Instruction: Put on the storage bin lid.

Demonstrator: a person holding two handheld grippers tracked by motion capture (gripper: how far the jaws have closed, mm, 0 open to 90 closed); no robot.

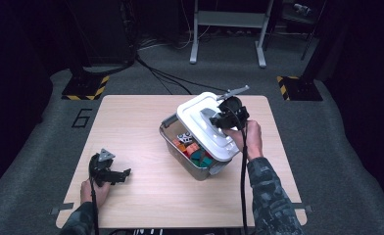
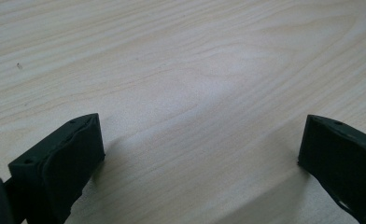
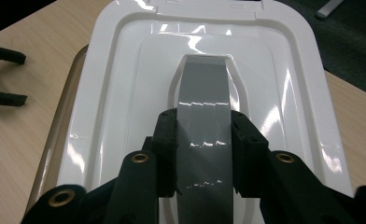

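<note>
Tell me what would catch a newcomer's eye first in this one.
The glossy white plastic lid held askew over the clear plastic bin right of the table's centre, the right gripper clamped on its grey handle strap. Next, the colourful blocks showing inside the bin. The left gripper rests open on the light wooden table near its front left corner.

A pale wood-grain worktop stands on grey carpet in a dim room whose edges fall into darkness. Beyond the right gripper, at the far side of the room, stand the grey metal legs of a frame, with black cables running across the floor toward it. Two yellow-and-black striped floor plates sit past the worktop's far corners, one beyond the left gripper, the other beyond the right. A figure "6" marks the carpet, outward from the left gripper.
</note>
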